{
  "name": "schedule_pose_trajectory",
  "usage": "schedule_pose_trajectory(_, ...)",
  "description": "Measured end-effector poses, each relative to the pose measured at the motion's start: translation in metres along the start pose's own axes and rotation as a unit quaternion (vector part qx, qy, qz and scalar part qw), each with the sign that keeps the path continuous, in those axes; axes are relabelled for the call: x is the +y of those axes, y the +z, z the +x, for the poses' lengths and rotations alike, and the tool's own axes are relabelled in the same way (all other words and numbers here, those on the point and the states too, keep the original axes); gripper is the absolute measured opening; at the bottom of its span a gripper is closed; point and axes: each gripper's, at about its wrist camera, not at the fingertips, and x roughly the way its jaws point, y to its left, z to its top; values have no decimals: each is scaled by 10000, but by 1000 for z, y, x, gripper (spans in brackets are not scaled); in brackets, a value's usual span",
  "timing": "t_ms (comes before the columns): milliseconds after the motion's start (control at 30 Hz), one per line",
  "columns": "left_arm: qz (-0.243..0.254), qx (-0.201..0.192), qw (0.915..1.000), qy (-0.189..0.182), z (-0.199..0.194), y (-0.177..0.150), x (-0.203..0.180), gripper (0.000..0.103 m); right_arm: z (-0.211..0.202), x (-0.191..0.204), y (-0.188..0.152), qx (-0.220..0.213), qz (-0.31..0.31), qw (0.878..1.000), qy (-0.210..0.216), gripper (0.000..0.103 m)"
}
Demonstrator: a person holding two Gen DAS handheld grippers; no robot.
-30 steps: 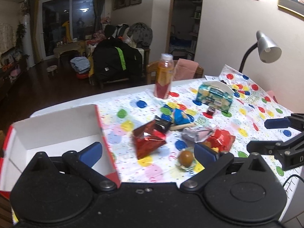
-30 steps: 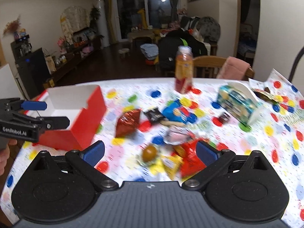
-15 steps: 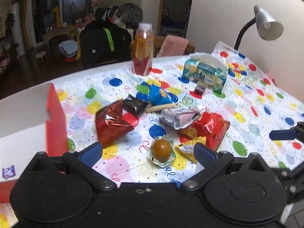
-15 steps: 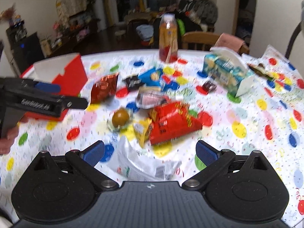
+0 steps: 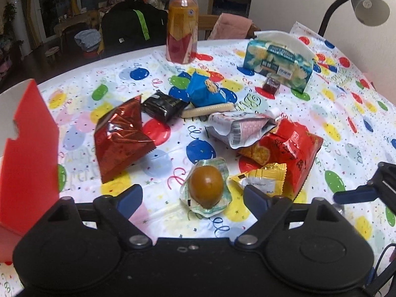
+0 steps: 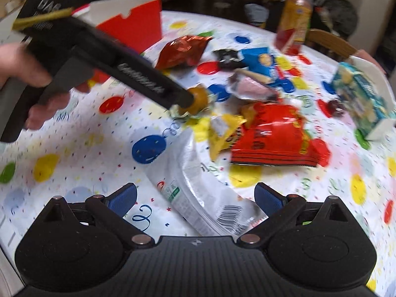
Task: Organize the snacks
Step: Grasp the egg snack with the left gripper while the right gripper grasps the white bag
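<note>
Left wrist view puts the wrapped brown egg (image 5: 206,189) dead ahead between my left gripper (image 5: 191,196)'s spread fingers, on the table. My right gripper (image 6: 195,199), also spread, straddles a white packet (image 6: 198,185) lying lengthwise away.

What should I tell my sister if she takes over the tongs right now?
Left tongs: open, empty, around the wrapped brown egg.
Right tongs: open, empty, over the white packet.
Red box: at the table's left edge; its contents can't be seen.
Done: nothing visibly packed.
Left: the egg, the white packet, the dark red bag, the red bag and the other snacks on the tablecloth.
</note>
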Motion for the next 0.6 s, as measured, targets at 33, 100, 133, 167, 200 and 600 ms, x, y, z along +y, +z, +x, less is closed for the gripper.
schedule_pose_trajectory(33,4,31,10000,10,3,1,0,85,4,1,1,36,-56,10000,53,96)
schedule_pose_trajectory(100,-49,105,9999,5,11,3,1,80,12,1,3,111,-170,9997,111,93)
schedule_pose_trajectory(133,-83,142,9999,-14,14,3,2,77,15,2,4,134,-255,9995,133,91)
schedule_pose_trajectory(167,-109,171,9998,-36,17,4,2,77,17,2,4,154,-339,9992,157,89)
schedule_pose_trajectory(200,-122,195,9997,-69,20,4,2,76,19,3,5,183,-418,9988,179,87)
schedule_pose_trajectory(600,-132,397,9983,-403,41,8,1,56,25,10,2,263,-786,9963,235,58)
